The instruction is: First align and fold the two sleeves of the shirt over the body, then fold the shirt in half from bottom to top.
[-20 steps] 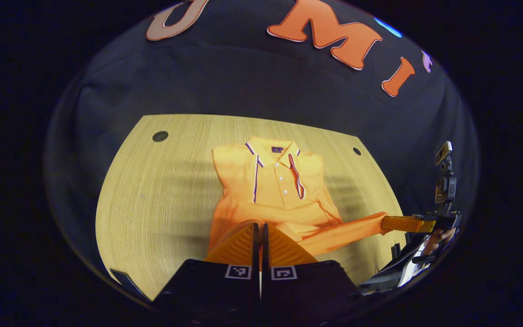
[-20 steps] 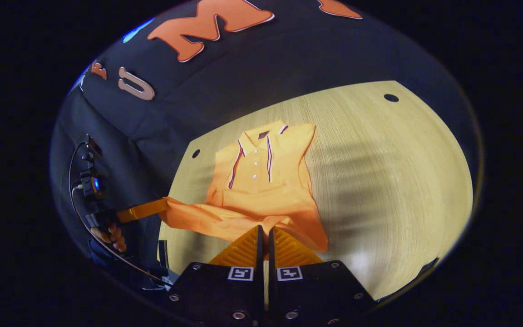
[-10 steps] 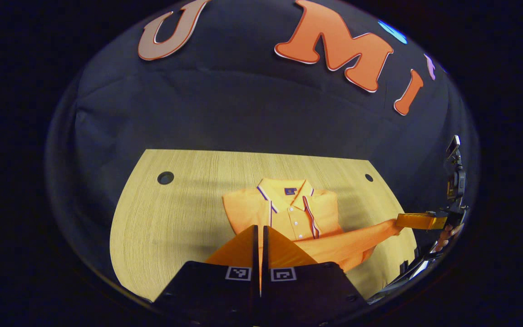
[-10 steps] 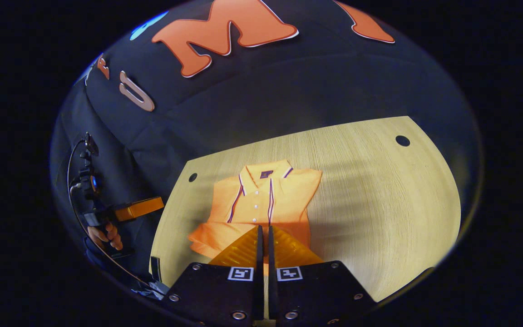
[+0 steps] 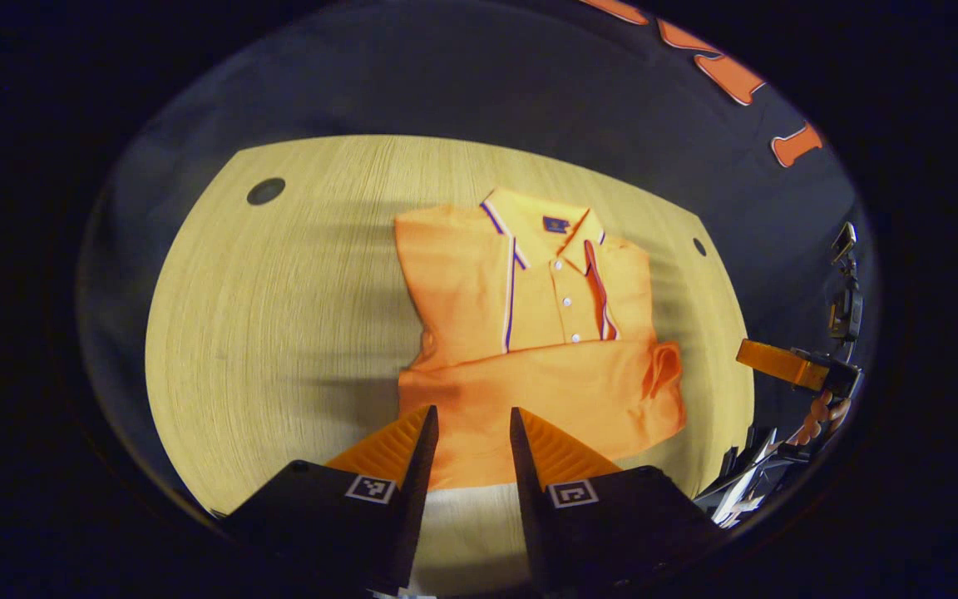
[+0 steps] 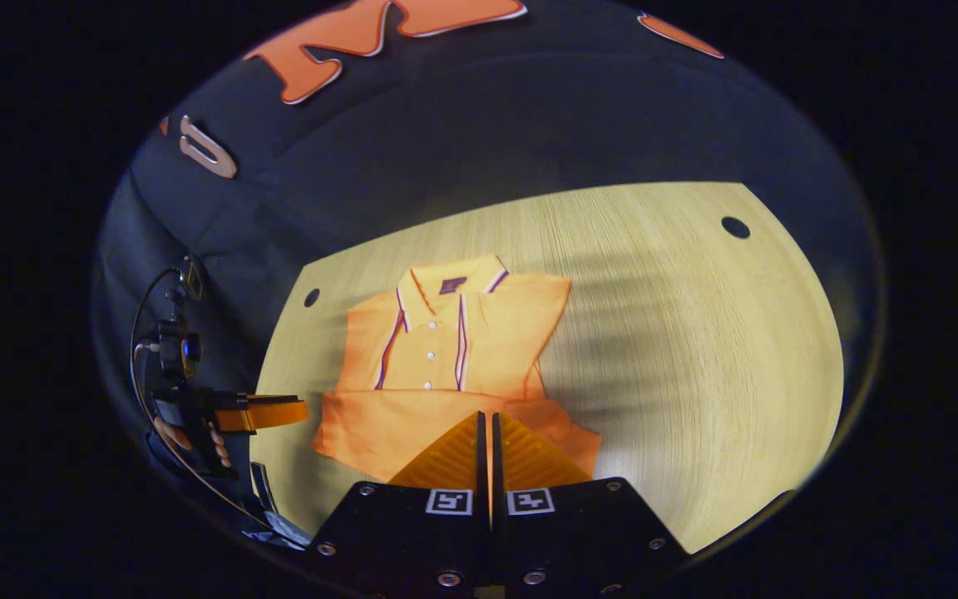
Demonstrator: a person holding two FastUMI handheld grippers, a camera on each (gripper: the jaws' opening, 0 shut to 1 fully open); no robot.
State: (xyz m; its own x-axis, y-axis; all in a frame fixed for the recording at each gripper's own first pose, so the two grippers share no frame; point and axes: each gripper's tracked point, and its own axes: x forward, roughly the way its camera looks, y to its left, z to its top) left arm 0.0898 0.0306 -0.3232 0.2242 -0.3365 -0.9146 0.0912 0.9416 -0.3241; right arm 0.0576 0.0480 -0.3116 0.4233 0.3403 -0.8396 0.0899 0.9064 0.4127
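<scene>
An orange polo shirt (image 5: 529, 291) (image 6: 446, 349) lies on the wooden table (image 5: 279, 316) with its collar at the far side and its sleeves tucked in. Its lower part (image 5: 545, 391) is folded up over the body and reaches to just below the buttons. My left gripper (image 5: 472, 413) is open just above the near fold, with nothing between its fingers. In the right gripper view, it hangs off the shirt's left edge (image 6: 275, 413). My right gripper (image 6: 486, 416) is shut. The left gripper view shows it (image 5: 743, 349) apart from the shirt's right edge, holding no cloth.
The table (image 6: 695, 333) has a round hole near each far corner (image 5: 266, 190) (image 5: 698, 246). A hand (image 5: 820, 412) holds the right gripper past the table's right edge. Black cloth walls rise behind the table.
Both grippers carried the shirt's lower edge forward and laid it over the body. The left gripper opened and let go. The cloth once stretched to the right gripper now lies flat.
</scene>
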